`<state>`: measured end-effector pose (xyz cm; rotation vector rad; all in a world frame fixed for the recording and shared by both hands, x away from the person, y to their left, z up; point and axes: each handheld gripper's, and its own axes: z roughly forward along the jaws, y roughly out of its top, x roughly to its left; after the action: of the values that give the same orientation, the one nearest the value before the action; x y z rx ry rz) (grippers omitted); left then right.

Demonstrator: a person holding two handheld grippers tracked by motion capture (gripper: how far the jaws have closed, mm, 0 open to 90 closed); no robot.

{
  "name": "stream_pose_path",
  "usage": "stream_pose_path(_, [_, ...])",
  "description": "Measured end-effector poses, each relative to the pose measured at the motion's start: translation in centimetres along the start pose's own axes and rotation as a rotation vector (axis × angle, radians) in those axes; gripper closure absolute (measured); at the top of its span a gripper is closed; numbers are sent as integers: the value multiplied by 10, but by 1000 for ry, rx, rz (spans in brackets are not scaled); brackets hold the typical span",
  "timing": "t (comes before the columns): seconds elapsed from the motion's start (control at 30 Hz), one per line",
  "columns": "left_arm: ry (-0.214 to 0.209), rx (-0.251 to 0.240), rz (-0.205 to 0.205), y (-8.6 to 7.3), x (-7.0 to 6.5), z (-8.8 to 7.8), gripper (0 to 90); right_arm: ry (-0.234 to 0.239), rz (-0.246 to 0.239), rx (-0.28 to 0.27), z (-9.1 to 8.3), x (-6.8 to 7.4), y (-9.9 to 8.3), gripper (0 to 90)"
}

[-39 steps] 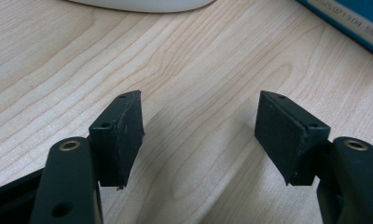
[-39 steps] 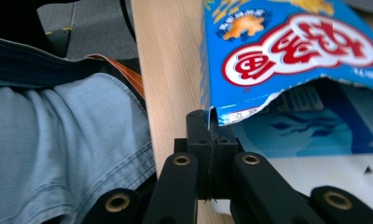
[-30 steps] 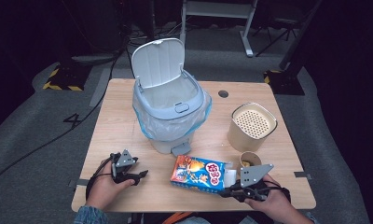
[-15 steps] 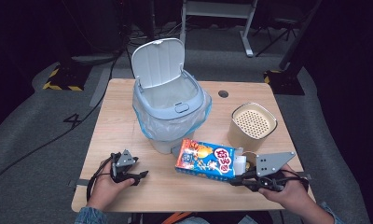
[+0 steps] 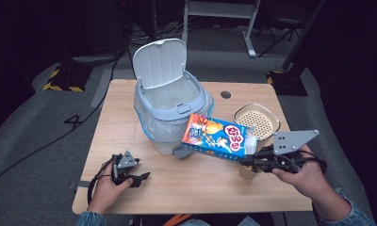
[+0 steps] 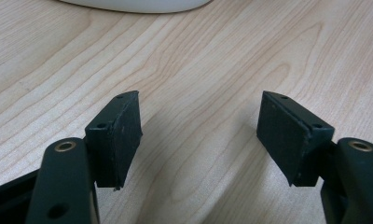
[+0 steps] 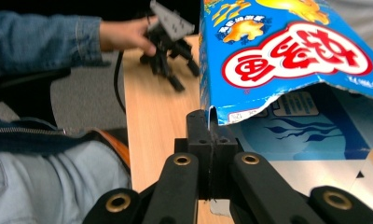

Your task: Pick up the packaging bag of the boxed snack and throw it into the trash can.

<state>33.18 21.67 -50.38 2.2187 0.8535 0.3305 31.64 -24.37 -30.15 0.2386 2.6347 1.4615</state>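
Your right gripper is clamped on a flap of the blue snack box, which hangs in the air just ahead of its jaws. Beyond the box stands the open-lidded bin. Your left gripper rests released on the table, nothing between its pads.

The grey plastic bin with its lid up stands in the middle of the wooden table. The blue cardboard snack box hangs just right of it, pinched at one end by the right gripper. The round perforated container sits behind the box, and the left gripper rests on the table's front left.
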Motion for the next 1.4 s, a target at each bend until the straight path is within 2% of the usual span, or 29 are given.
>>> stream_pose_path(0.1, [-2,0,-1,0,0,0,309,9,-1,-4,-5,-2,11,900])
stream_pose_path(0.47, [-6,1,3,1,1,1,301,12,-8,-19,-15,1,35,900])
stream_pose_path(0.63, [-6,2,5,1,0,1,298,34,-11,-30,-17,1,51,900])
stream_pose_path(0.7, [-6,2,5,1,0,1,299,28,-16,-23,-18,2,54,900])
stream_pose_path(0.87, [-7,2,5,1,1,1,299,17,-17,-42,-25,-1,57,900])
stream_pose_path(1.13, [-7,2,5,1,1,1,298,-11,-19,-52,-26,-18,74,900])
stream_pose_path(1.4, [-6,2,5,1,1,1,299,-39,26,-34,-6,-47,92,900])
